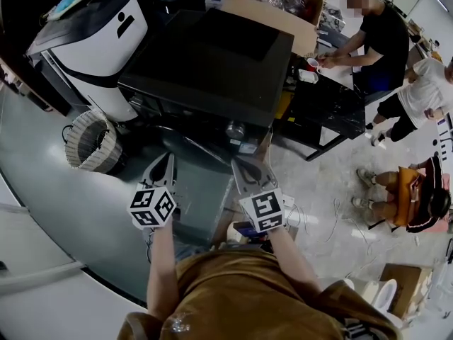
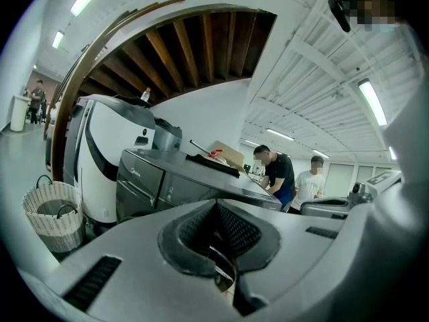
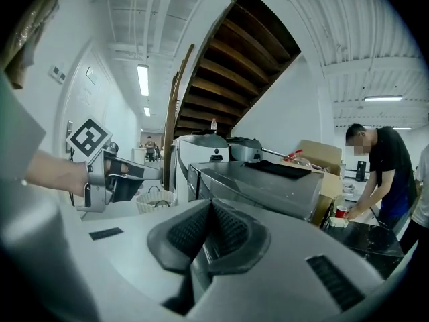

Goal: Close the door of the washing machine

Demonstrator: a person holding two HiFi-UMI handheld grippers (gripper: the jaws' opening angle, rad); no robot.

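Observation:
The dark grey washing machine (image 1: 212, 62) stands straight ahead, seen from above, and shows in the left gripper view (image 2: 167, 180) and the right gripper view (image 3: 261, 183). A dark rounded shape (image 1: 205, 147) hangs below its front edge. I cannot tell whether this is the door or how far it stands open. My left gripper (image 1: 168, 157) (image 2: 216, 205) is shut and empty, a little short of the machine's front. My right gripper (image 1: 241, 164) (image 3: 211, 204) hovers beside it at the same distance, shut with nothing between its pads. The left gripper (image 3: 151, 174) also shows in the right gripper view.
A white rounded appliance (image 1: 92, 41) stands left of the machine, with a wicker basket (image 1: 90, 142) in front of it. A cardboard box (image 1: 283, 6) sits behind. At the right are a black table (image 1: 325, 112) and several people (image 1: 386, 41), with cables on the floor (image 1: 318, 218).

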